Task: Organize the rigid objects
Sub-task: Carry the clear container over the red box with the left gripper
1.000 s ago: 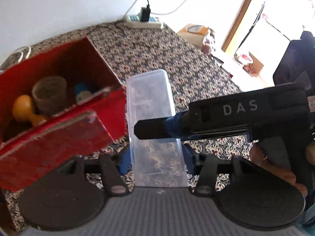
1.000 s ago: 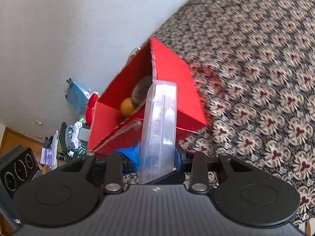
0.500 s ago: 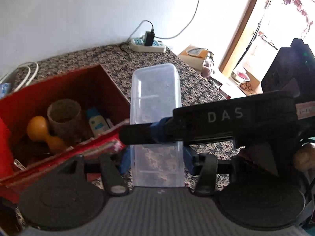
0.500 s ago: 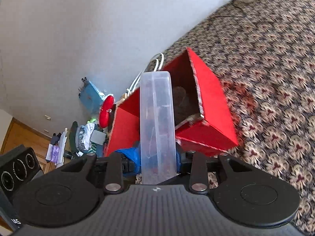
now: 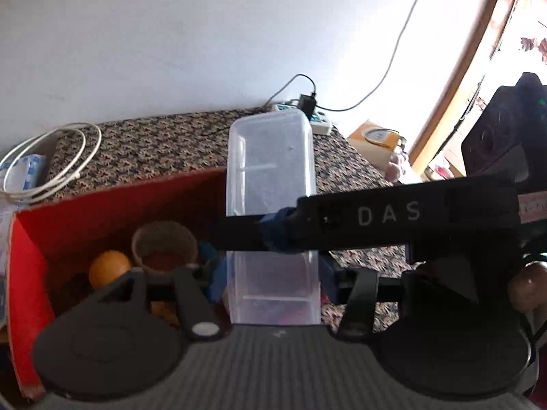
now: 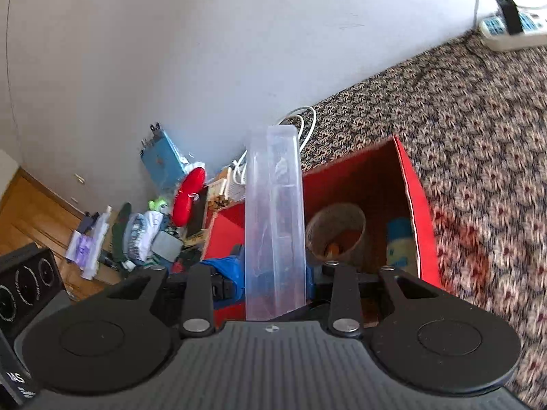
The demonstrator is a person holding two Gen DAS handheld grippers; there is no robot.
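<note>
Both claws have hold of the same thing: a long clear plastic container (image 5: 271, 184), empty as far as I can see through its walls. My left claw (image 5: 271, 275) is clenched across its width, blue pads pressed against the two long sides near the end closest to the camera. My right claw (image 6: 273, 275) grips it across the thin dimension, so in the right wrist view the container (image 6: 275, 212) shows edge-on as a narrow upright slab; its jaws are closing a touch on the plastic between them.

From the left wrist view the right claw's black finger crosses in front of the container from the right, with the letters DAS on its body, and a bit of the person's hand (image 5: 523, 287) shows at the right edge behind it.

The container hangs in the air above the red cardboard box (image 5: 27, 249), over the box's right-hand part in the left wrist view, its far end reaching out beyond the box wall over the patterned table cover (image 5: 154, 143). Inside the box I can make out a brown cup (image 5: 164, 246), an orange ball-shaped piece (image 5: 109, 268) just beside it, and (in the right wrist view only) a small bottle with a blue cap (image 6: 400, 242) against the box's right wall.

At the back of the table a white power strip (image 6: 512, 30) lies against the wall with a black charger plugged in, and a coiled white cable (image 5: 51, 160) lies at the table's left end.
</note>
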